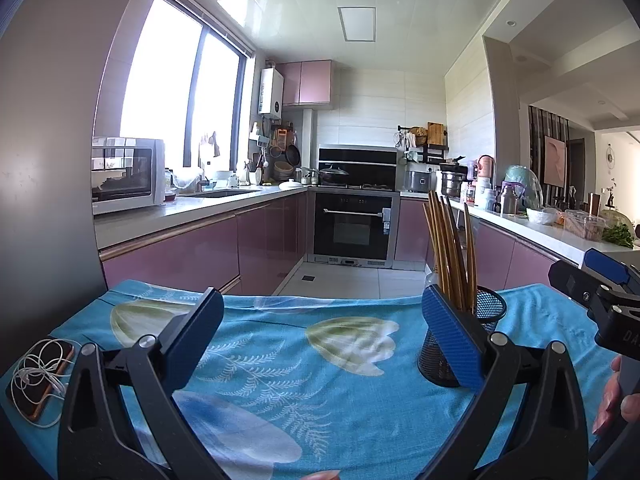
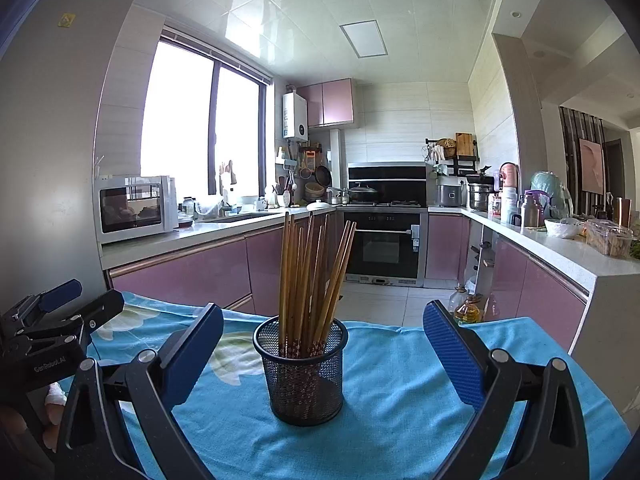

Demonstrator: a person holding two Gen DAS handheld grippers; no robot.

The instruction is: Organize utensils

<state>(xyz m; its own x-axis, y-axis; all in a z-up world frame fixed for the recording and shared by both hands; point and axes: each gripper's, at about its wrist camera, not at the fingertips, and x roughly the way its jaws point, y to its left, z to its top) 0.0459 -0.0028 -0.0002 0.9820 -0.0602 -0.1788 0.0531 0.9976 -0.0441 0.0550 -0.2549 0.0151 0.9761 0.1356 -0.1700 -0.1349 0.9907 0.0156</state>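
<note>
A black mesh cup point(image 2: 303, 372) stands upright at the centre of the right wrist frame, on a tabletop covered by a blue floral cloth point(image 2: 400, 392). A bundle of brown chopsticks point(image 2: 310, 280) stands inside it, leaning and fanning slightly toward the upper right. The right tool point(image 2: 323, 354) is released, its blue pads wide apart on either side of the cup and touching nothing. In the left wrist frame the left tool point(image 1: 322, 340) is also spread wide and empty over bare cloth, with the cup at centre right, partly behind its right finger. At lower left lies what seems to be a phone point(image 1: 40, 384) under tangled white earphones point(image 1: 38, 372).
</note>
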